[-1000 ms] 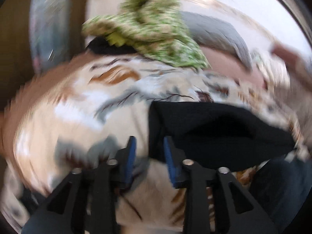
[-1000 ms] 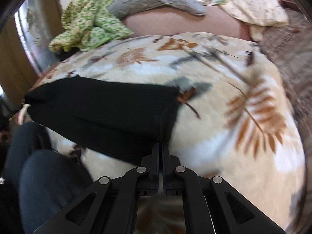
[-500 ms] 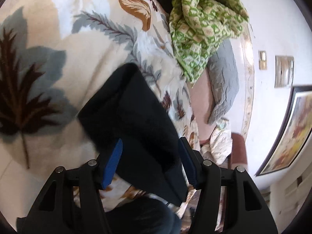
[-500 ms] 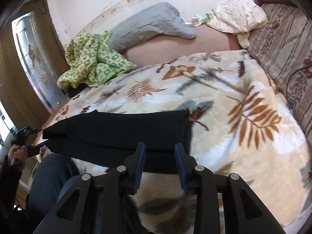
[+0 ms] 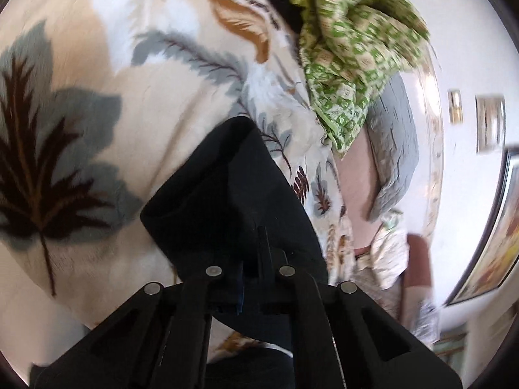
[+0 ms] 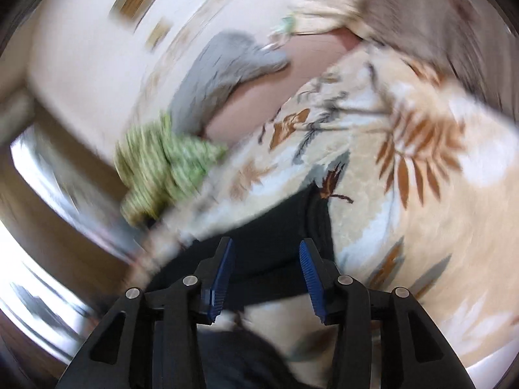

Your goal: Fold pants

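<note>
The pants [image 5: 233,194], black, lie on a bed covered by a leaf-print blanket [image 5: 97,113].

Left gripper [image 5: 251,259]: the fingers are closed on a fold of the pants. The cloth bunches between them, so that only a sliver of one blue pad shows at the pinch. The jaws have just been closing, with the pants between them. In the left view the cloth runs up and away from the fingers to a rounded end lying on the blanket.

Right gripper [image 6: 266,272]: the fingers [image 6: 223,272] stand apart, with their blue ribbed pads exposed. The jaws have just been opening. The pants [image 6: 275,236] lie across the gap between the fingers, and the pads do not press on the cloth. In this view the pants end at a folded edge to the right, near a brown leaf in the print. The right view is heavily blurred, so finer detail cannot be told.

Other items on the bed: a crumpled green-patterned cloth [image 5: 350,58] lies at the far edge of the blanket, and a grey quilted cushion [image 5: 395,142] lies just beside it, against the wall. A framed picture [image 5: 499,227] hangs on the wall at the right edge of the left view.
</note>
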A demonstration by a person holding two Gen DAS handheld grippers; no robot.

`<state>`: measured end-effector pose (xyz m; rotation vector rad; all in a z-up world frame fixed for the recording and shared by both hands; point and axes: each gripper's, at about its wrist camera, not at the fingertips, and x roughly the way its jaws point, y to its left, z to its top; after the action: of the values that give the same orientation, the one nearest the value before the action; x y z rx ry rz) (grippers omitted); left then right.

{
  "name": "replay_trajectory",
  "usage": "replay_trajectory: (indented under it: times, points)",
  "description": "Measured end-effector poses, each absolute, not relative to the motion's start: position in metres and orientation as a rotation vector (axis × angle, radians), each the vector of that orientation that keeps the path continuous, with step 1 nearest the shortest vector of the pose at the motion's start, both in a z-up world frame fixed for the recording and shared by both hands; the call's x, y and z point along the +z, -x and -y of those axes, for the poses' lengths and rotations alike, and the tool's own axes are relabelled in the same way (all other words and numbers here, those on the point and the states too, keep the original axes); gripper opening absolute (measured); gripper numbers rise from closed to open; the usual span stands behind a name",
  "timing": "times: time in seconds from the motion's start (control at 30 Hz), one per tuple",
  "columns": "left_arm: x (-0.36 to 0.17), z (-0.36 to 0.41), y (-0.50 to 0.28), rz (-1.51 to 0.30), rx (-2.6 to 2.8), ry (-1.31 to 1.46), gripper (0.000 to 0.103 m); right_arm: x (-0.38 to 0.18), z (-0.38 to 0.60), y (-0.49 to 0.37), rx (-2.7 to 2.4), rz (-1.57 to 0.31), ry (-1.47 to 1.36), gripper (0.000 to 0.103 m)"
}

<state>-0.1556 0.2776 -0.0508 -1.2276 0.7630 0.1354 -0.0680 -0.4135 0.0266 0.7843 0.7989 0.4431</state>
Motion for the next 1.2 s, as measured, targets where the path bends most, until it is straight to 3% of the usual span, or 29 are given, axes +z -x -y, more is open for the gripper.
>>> replay_trajectory:
  times: [0.2,0.33,0.4,0.5,0.6,0.67,0.7,0.73,0.93,1.2]
  points:
    - [-0.055,-0.278,0.150,-0.764,0.147,1.189,0.003,-0.022,0.417,0.044,0.554,-0.902,-1.172,0.045]
    - [-0.058,-0.277,0.149,-0.774,0.151,1.195,0.004,-0.043,0.403,0.029,0.453,-1.012,-1.148,0.045]
    - [-0.059,-0.275,0.148,-0.788,0.153,1.185,0.012,-0.050,0.401,0.025,0.401,-1.045,-1.146,0.045]
    - [-0.061,-0.275,0.147,-0.791,0.148,1.197,0.019,-0.054,0.398,0.022,0.387,-1.032,-1.163,0.045]
    - [-0.059,-0.273,0.145,-0.789,0.143,1.193,0.019,-0.050,0.394,0.019,0.398,-1.006,-1.134,0.044]
    - [-0.057,-0.272,0.145,-0.790,0.142,1.175,0.019,-0.045,0.391,0.017,0.405,-1.010,-1.071,0.035]
    - [-0.056,-0.272,0.144,-0.792,0.142,1.162,0.012,-0.044,0.388,0.015,0.414,-1.013,-1.045,0.016]
    - [-0.054,-0.271,0.143,-0.792,0.141,1.140,0.006,-0.041,0.387,0.014,0.412,-1.019,-0.999,0.004]
    - [-0.032,-0.269,0.149,-0.794,0.161,0.883,0.003,-0.015,0.381,0.025,0.370,-0.988,-0.762,0.003]
    - [-0.051,-0.287,0.145,-0.832,0.205,0.758,0.003,-0.037,0.399,0.031,0.331,-1.075,-0.786,0.003]
